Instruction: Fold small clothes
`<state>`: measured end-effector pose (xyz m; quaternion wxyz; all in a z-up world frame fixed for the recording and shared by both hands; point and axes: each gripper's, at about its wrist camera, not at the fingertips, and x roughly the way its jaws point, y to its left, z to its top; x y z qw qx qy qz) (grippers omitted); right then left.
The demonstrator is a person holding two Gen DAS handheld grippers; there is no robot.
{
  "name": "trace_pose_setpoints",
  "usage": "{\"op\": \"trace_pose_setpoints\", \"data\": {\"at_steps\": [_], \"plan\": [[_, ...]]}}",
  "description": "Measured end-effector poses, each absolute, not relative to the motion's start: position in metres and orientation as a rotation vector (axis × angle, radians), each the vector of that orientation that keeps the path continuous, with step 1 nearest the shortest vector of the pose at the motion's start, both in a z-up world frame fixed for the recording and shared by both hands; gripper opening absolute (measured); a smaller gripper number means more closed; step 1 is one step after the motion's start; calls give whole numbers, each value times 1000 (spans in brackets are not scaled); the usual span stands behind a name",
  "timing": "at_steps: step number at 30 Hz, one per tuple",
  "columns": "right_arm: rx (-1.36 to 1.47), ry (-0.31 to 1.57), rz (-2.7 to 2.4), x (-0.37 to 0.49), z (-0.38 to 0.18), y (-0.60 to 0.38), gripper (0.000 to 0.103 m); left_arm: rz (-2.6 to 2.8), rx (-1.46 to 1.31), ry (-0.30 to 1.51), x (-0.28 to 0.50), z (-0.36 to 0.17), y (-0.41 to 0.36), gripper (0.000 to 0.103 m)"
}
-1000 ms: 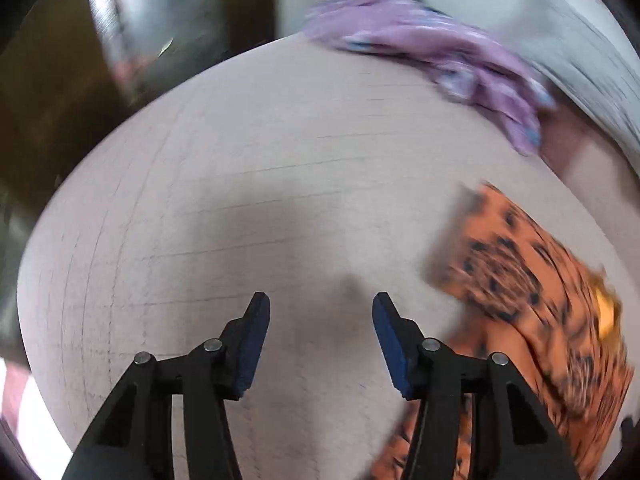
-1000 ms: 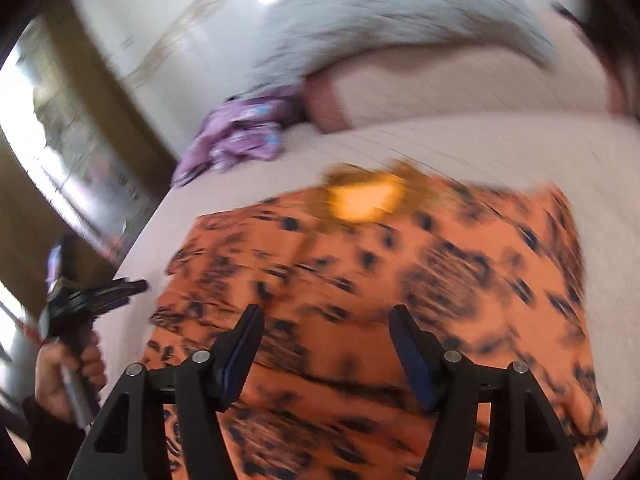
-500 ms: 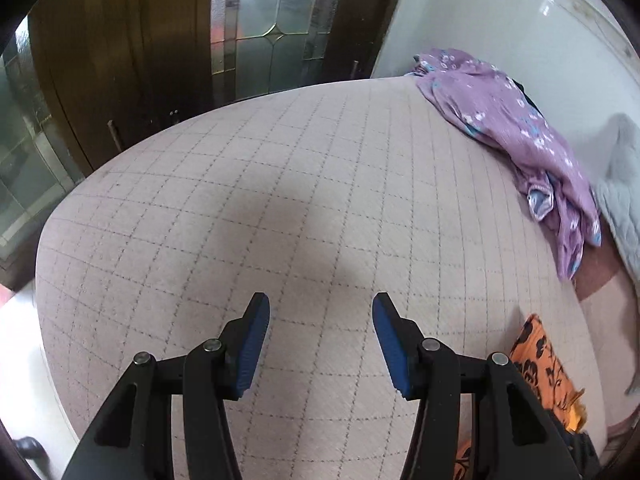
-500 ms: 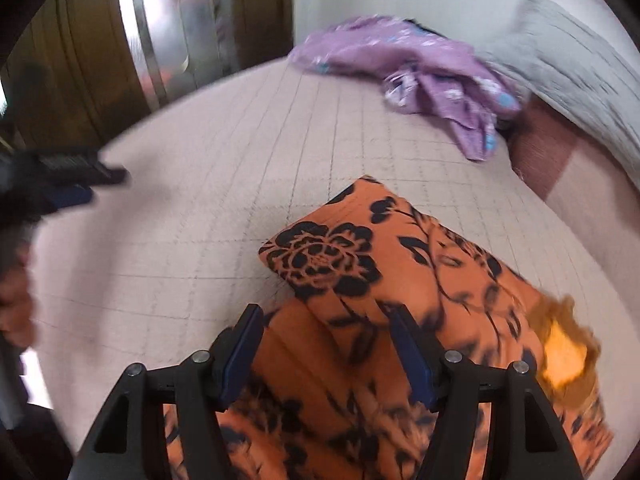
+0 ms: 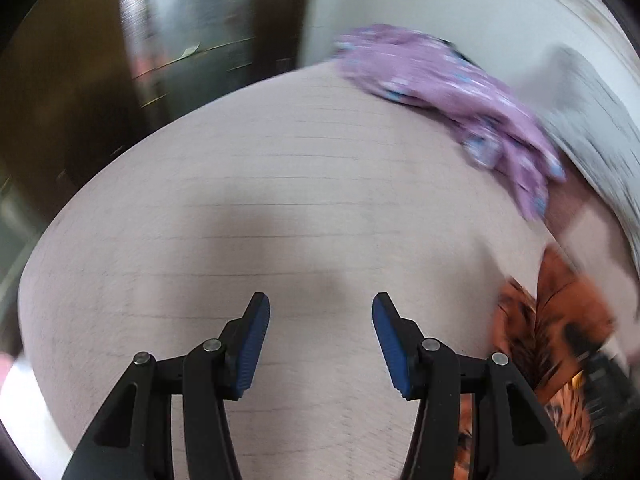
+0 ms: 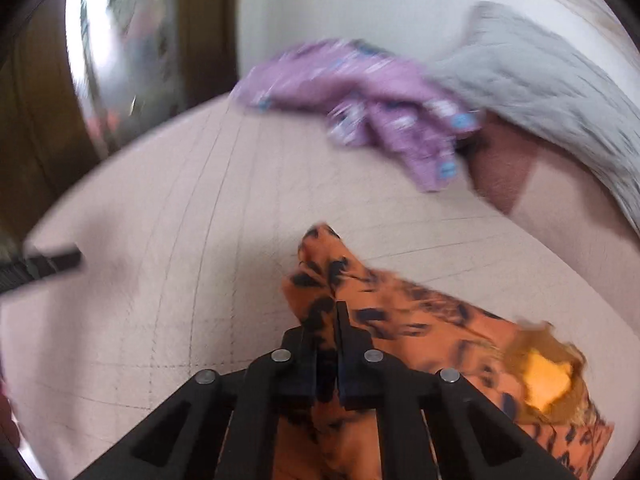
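Note:
An orange garment with black flower print (image 6: pixel 420 320) lies on the pale checked bed cover (image 6: pixel 180 240). My right gripper (image 6: pixel 326 320) is shut on a raised fold of its near left corner. The garment also shows at the right edge of the left wrist view (image 5: pixel 552 332). My left gripper (image 5: pixel 320 336) is open and empty above bare bed cover, left of the garment. Its tip shows at the left edge of the right wrist view (image 6: pixel 44 266).
A crumpled purple garment (image 6: pixel 372 104) lies at the far side of the bed, also in the left wrist view (image 5: pixel 448 92). A grey quilted blanket (image 6: pixel 540 80) lies at the far right. Dark wooden doors with glass (image 5: pixel 100 80) stand beyond the bed's left edge.
My right gripper has closed on a fold of the orange garment and lifted it. My left gripper has swung right, staying open, so the orange garment shows more at its right.

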<state>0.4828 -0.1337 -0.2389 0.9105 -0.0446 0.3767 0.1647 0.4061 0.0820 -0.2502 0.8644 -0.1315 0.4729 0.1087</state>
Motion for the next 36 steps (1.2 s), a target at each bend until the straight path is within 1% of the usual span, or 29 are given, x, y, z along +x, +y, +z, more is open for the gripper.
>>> {"op": "trace_pose_setpoints", "data": {"at_steps": [3, 7, 9, 12, 15, 22, 23, 25, 26, 28, 29, 30, 32, 35, 36], "plan": [[78, 715, 297, 462, -211, -206, 6, 146, -160, 955, 402, -246, 42, 55], [292, 670, 227, 432, -201, -308, 6, 16, -94, 931, 392, -245, -4, 55], [379, 669, 176, 414, -210, -358, 6, -29, -80, 934, 390, -249, -22, 55], [496, 718, 110, 391, -244, -419, 6, -64, -48, 943, 388, -258, -50, 55], [582, 771, 64, 369, -281, -457, 6, -71, -14, 975, 388, -273, -73, 55], [656, 813, 24, 351, -332, -482, 7, -50, 81, 1012, 383, -296, -91, 55], [645, 844, 19, 352, -338, -479, 10, -47, 95, 1013, 382, -298, -92, 56], [626, 968, 14, 357, -350, -476, 12, -44, 111, 1015, 382, -299, -93, 57], [648, 971, 20, 355, -351, -478, 13, -44, 118, 1016, 381, -299, -93, 57], [697, 986, 12, 348, -346, -487, 18, -41, 141, 1012, 380, -298, -95, 57], [710, 1003, -8, 345, -341, -492, 24, -35, 158, 1011, 381, -299, -96, 57], [714, 997, -22, 342, -336, -497, 28, -31, 174, 1005, 380, -299, -98, 57], [693, 928, -72, 333, -318, -506, 31, -20, 215, 982, 376, -296, -102, 57], [625, 785, -55, 332, -291, -503, 31, -30, 236, 939, 369, -288, -105, 57], [604, 766, -45, 335, -288, -499, 30, -45, 227, 918, 366, -283, -106, 57]]}}
